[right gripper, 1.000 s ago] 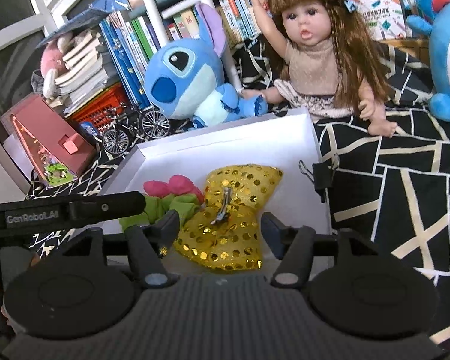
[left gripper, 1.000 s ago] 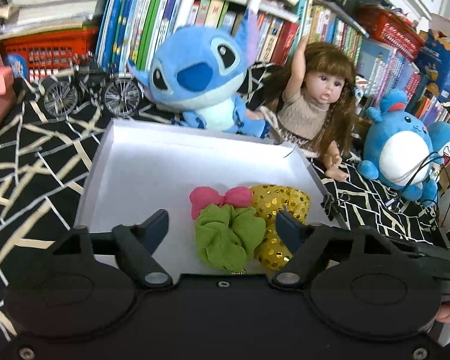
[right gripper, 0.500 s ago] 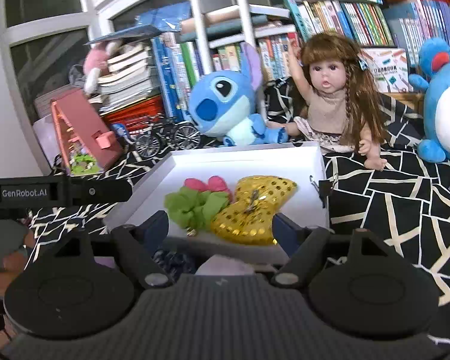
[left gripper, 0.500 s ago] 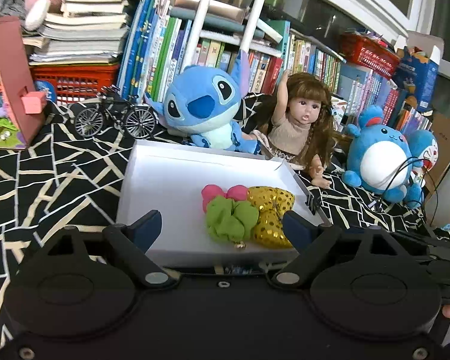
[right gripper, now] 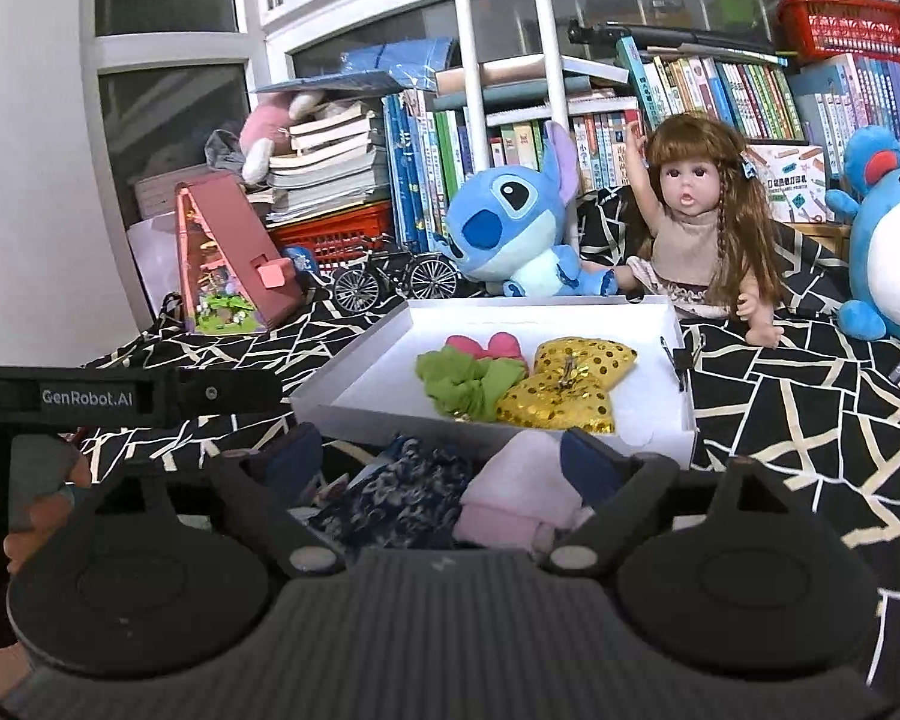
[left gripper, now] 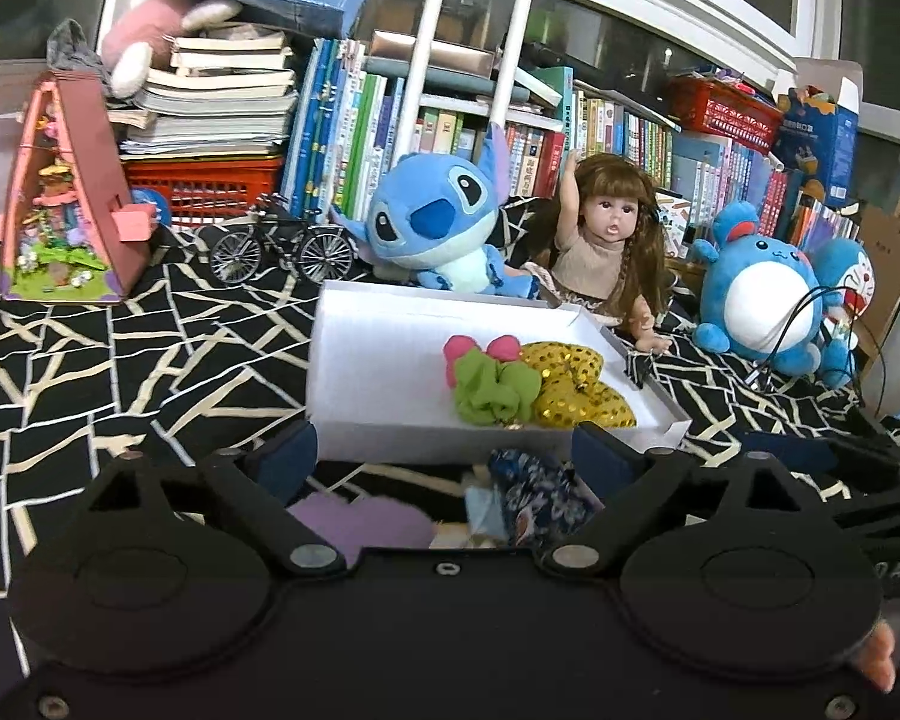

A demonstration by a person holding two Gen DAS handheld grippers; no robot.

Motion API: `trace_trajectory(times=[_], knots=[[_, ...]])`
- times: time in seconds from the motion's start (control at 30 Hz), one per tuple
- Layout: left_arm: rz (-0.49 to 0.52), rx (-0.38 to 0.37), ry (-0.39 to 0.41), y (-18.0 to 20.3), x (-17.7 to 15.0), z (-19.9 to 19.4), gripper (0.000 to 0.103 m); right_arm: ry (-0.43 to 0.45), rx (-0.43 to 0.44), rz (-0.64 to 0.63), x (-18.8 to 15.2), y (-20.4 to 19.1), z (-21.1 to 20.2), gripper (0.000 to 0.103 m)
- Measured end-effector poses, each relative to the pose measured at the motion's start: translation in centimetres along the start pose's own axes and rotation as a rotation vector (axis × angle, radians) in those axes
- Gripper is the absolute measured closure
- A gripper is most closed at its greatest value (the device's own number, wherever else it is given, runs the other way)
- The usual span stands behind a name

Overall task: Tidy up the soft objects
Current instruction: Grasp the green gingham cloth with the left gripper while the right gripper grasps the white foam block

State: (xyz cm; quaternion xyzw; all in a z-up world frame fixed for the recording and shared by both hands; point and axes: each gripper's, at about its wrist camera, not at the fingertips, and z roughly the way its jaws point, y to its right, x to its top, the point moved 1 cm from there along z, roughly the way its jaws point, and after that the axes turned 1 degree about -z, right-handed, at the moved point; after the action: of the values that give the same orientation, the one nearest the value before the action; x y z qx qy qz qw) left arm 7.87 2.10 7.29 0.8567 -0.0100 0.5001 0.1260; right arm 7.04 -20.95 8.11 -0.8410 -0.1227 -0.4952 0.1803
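Both sets of jaws are seen spread and opening wider, nothing pinched – the left gripper (left gripper: 444, 450) and right gripper (right gripper: 441, 450) are held at the near edge of the desk (left gripper: 150, 360). Beneath them a dark floral cloth (right gripper: 402, 492) and a pink cloth (right gripper: 516, 498) are lain. Beyond, in the white box (right gripper: 366, 372), a green scrunchie (right gripper: 468, 381), a pink bow (right gripper: 486, 345) and a gold sequin bow (right gripper: 564, 387) are gathered at its right side – touching
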Motion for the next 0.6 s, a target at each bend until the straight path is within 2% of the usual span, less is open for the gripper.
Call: trace_trajectory(times=[0.23,0.6], knots=[[0.005,0.026,0.008,-0.6,-2.3,-1.9,0.011,-0.003,-0.014,-0.030,-1.9,-1.3,-1.6,0.006],[-0.014,0.053,-0.019,-1.4,-4.8,-2.7,0.010,-0.016,-0.056,-0.065,-4.4,-2.9,-2.3,0.003]])
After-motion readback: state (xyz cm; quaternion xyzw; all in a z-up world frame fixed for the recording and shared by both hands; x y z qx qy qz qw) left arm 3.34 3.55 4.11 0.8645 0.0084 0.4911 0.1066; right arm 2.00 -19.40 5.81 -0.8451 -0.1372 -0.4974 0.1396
